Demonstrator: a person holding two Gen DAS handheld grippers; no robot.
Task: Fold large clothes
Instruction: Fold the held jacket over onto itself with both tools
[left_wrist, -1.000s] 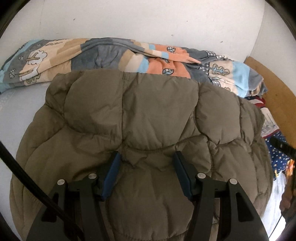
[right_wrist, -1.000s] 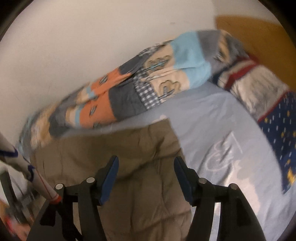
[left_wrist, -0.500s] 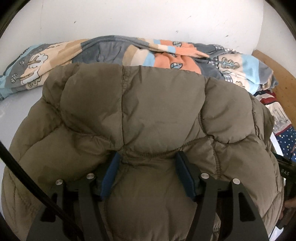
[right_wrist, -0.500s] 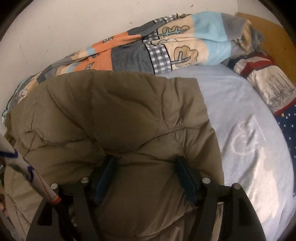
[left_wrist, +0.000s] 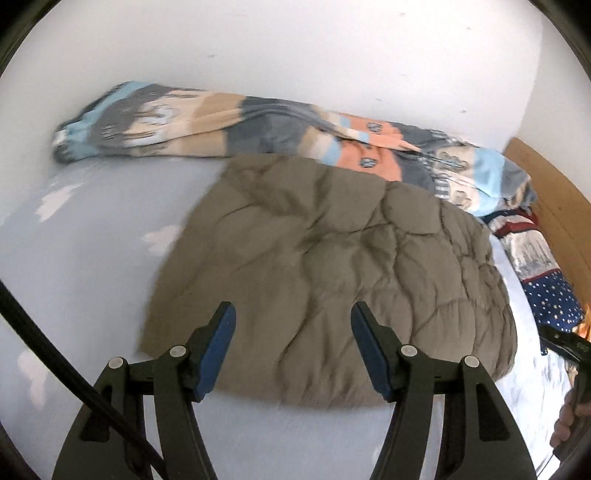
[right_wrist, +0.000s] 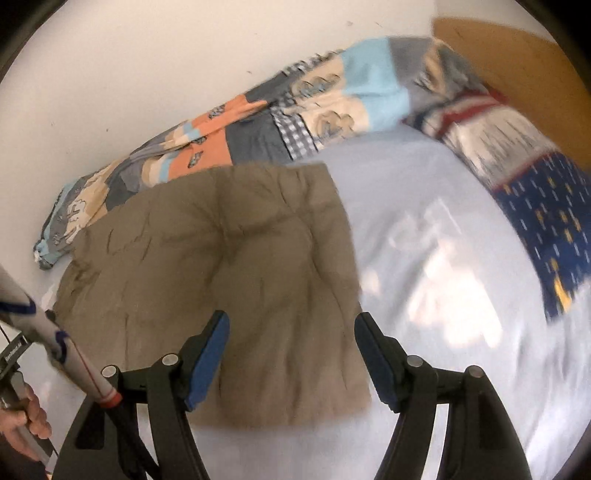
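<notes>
A: Where does the olive-brown quilted puffer jacket (left_wrist: 332, 266) sit?

B: Flat on the pale blue bed sheet with white cloud prints (left_wrist: 85, 258), folded into a broad, puffy rectangle. Its far edge lies just beside the bunched patchwork blanket in orange, grey, beige and sky blue (left_wrist: 280, 125) that runs along the white wall (left_wrist: 295, 48).

A: And the tongs?

B: The left tongs (left_wrist: 291, 314) stand spread, blue pads well apart, hovering above the jacket's near edge with nothing pinched. The right tongs (right_wrist: 291, 321) are spread too, with no fabric pressed between the pads; they hang over the jacket's near right corner.

A: Why let go there?

B: My guess is the fold is laid down, so the jacket rests under its own weight. Down filling springs back, which may be why both tongs hover close, ready to press it flat.

A: Anything crowding it?

B: A red, white and navy star-print pillow (right_wrist: 532, 192) lies off by the wooden headboard (right_wrist: 524, 62), well apart from the jacket
</notes>
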